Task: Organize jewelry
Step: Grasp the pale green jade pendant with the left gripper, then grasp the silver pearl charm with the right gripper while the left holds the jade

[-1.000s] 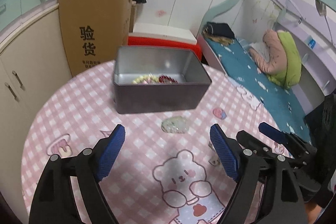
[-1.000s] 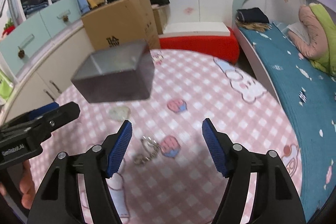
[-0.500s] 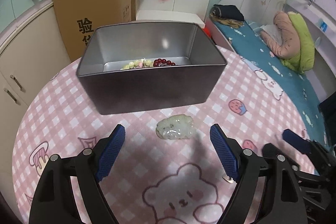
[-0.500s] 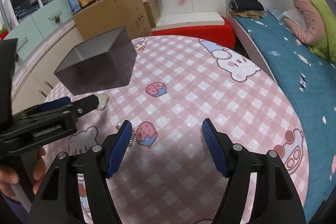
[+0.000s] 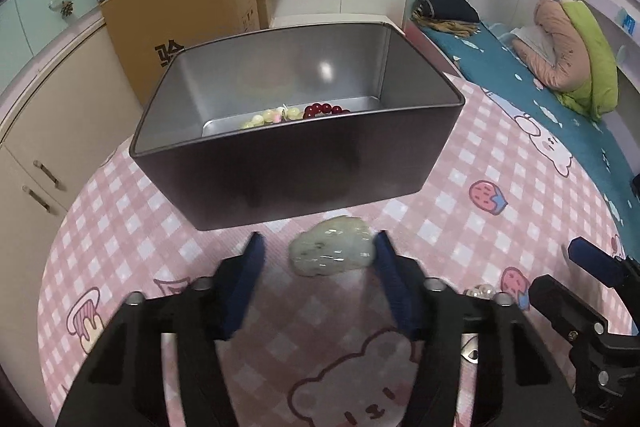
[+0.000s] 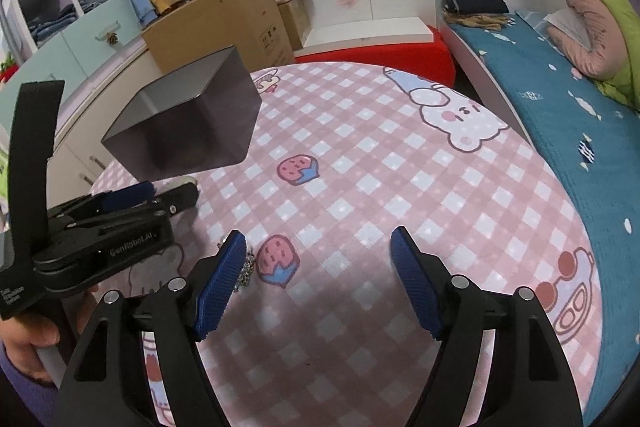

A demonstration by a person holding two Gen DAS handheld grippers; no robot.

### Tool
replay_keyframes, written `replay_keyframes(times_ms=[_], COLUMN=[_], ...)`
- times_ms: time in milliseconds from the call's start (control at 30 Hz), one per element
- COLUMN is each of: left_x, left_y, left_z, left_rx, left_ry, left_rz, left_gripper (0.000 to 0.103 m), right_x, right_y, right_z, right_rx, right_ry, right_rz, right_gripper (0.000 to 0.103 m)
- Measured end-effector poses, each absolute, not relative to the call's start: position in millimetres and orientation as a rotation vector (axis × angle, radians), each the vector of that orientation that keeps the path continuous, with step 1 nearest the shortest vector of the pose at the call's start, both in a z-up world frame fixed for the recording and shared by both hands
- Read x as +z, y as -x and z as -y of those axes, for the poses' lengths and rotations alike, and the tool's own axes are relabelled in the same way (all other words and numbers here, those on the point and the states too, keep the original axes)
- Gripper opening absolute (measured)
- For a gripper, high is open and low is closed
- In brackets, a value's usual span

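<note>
A pale green jade pendant (image 5: 332, 247) lies on the pink checked tablecloth just in front of a dark metal box (image 5: 296, 167). My left gripper (image 5: 318, 267) is open, lowered around the pendant; its right pad (image 5: 394, 279) is at the pendant's edge. The box holds a pale bead bracelet (image 5: 270, 115) and a red bead bracelet (image 5: 324, 109). My right gripper (image 6: 318, 287) is open and empty over the cloth. A silver chain (image 6: 244, 269) lies by its left pad. Pearls (image 5: 482, 291) lie right of the left gripper.
The round table's cloth (image 6: 400, 187) has bear and strawberry prints. A cardboard box (image 5: 188, 15) and cupboards (image 5: 44, 131) stand behind the table, a bed (image 6: 560, 87) to the right. The left gripper's body (image 6: 100, 239) crosses the right wrist view's left side.
My left gripper has moved forward and down to the pendant and its jaws have narrowed around it. The right gripper has shifted slightly and stays open.
</note>
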State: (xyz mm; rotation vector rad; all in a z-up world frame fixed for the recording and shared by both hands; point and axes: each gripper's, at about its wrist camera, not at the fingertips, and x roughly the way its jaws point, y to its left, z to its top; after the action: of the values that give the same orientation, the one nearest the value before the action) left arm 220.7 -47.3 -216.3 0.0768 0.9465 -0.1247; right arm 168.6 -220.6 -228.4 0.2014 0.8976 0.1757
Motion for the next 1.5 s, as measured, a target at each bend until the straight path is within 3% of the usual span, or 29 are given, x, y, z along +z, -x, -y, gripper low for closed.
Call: replay_keyframes(times_ms=[600,633,667,767,933,1500], left_x=[-216.7,-216.6,-216.7,-216.0,-214.5,-170.2], left_y=[-181.2,-180.0,-178.8,-177.0,-171.8,-163.7], left_z=[1.6,-1.1,-3.0,-7.9,-8.4,-12.3], left_rx=[-0.122,-0.124,-0.127,-0.139,-0.169,-0.286], left_ry=[-0.034,-0.027,-0.023,-0.014,-0.005,0.057], left_rz=[-0.969,-0.970,-0.971,-0.973,-0.976,-0.918], left_gripper=[0.041,0.041,0.041,0.041,0.041,0.041], right_x=[-233.9,-234.2,-233.6,-232.8,-231.8,-176.2], right_y=[-162.8,-162.4,-163.5,-162.2,-155.8,-153.6], right_z=[162.9,161.7,160.9,160.0,153.5,167.5], right_rx=[0.191,0.185,0.175,0.158,0.196,0.261], right_ry=[-0.037,-0.026,-0.010,0.021,0.041,-0.089], right_rz=[-0.919,-0.919,-0.916,-0.913,-0.912,-0.819], right_gripper=[0.072,0.067,0.054,0.035,0.008,0.004])
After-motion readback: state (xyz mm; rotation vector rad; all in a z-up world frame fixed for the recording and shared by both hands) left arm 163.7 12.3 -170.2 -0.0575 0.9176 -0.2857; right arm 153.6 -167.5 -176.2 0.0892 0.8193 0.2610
